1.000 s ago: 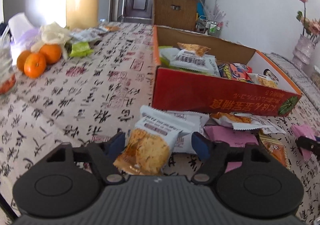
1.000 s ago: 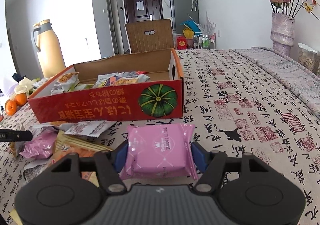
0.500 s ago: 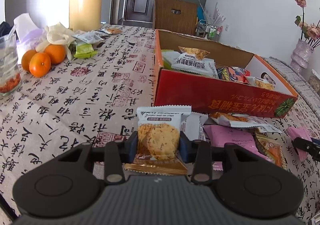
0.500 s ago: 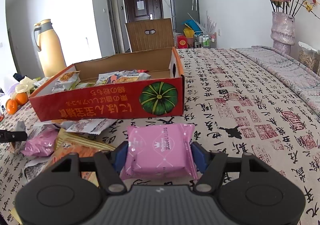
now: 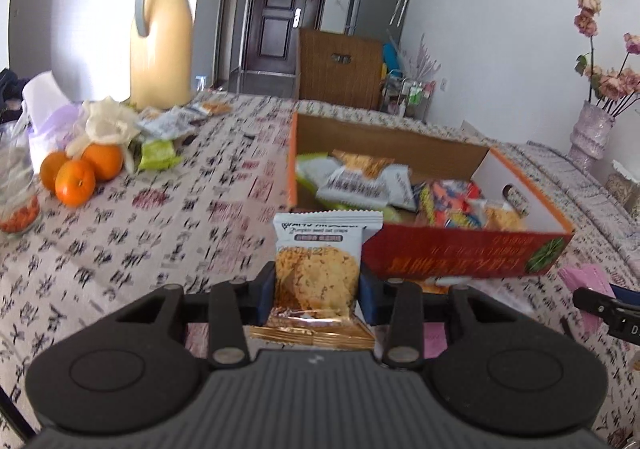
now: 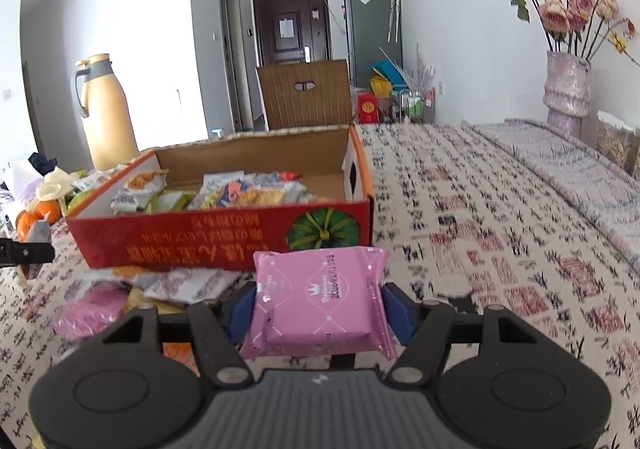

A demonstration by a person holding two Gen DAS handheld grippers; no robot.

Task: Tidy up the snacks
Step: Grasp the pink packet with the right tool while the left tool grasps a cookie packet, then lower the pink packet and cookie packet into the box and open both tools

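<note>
Left claw (image 5: 316, 299) pinching a white-and-orange foil cookie packet (image 5: 318, 269); right claw (image 6: 320, 309) pinching a pink plastic snack packet (image 6: 320, 305); both near the red cardboard box (image 6: 224, 237).

Box (image 5: 460, 257) set on table (image 5: 168, 233), packets (image 5: 360, 185) piled inside. Loose packets (image 6: 176, 285) strewn before box's near wall. Oranges (image 5: 80, 169) grouped far left of box; jug (image 5: 162, 37) placed behind them. Chair (image 6: 306, 93) seen behind box, past table's far edge. Vase (image 6: 568, 89) stood far right. Cracker pack (image 5: 320, 269) held before box's left corner, pouch (image 6: 320, 305) before its right end.
</note>
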